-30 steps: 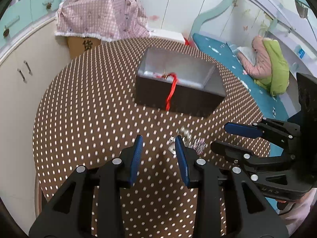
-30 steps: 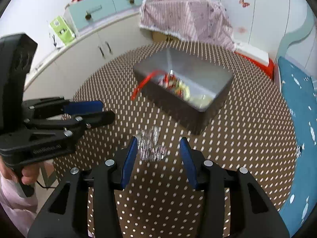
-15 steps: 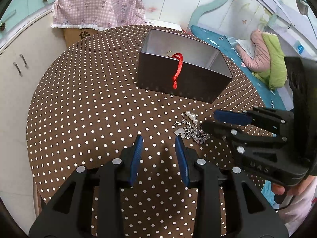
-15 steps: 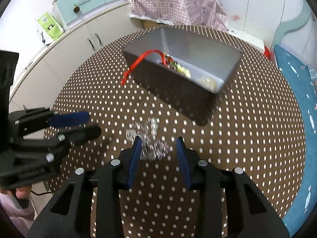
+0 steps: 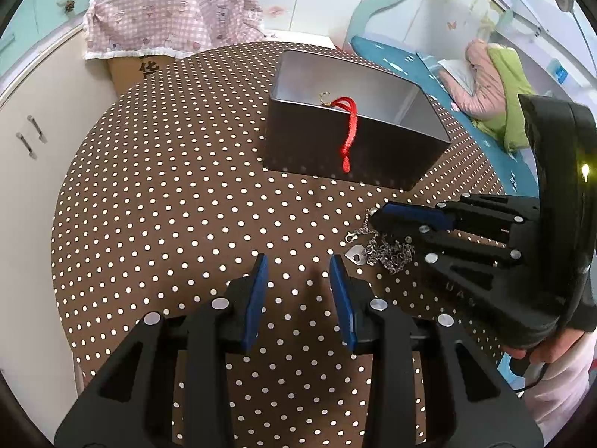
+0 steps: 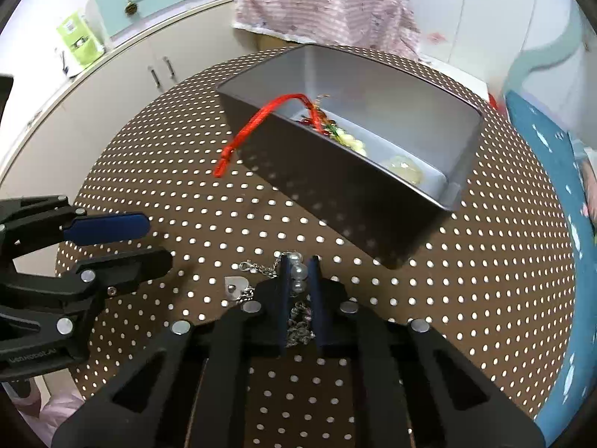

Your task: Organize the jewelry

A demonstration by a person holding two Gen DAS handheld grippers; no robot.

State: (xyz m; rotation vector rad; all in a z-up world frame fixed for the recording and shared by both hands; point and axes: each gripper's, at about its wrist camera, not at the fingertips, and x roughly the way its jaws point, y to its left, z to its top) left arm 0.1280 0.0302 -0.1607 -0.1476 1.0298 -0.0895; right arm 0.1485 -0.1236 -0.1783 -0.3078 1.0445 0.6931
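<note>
A silver chain (image 5: 391,252) with a heart charm (image 5: 356,254) and pearls (image 6: 298,274) lies on the brown dotted tablecloth (image 5: 168,186), in front of the dark metal box (image 5: 335,142). My right gripper (image 6: 298,261) is down on the cloth, shut on the pearls; the chain trails back between its fingers. The heart charm (image 6: 233,287) lies just left of it. The box (image 6: 335,186) holds other jewelry, and a red cord (image 6: 253,127) hangs over its near wall. My left gripper (image 5: 298,265) hovers open left of the chain, with nothing between its fingers.
Beyond the round table stands a carton draped in pink checked cloth (image 5: 168,11). White cabinets (image 5: 30,142) run along the left. On the right is a blue bed with pink and green clothes (image 5: 496,78). A person's hand (image 5: 530,351) holds the right gripper.
The right gripper came down over the chain and its jaws closed onto the pearls. The left gripper stayed nearly still, open the same amount.
</note>
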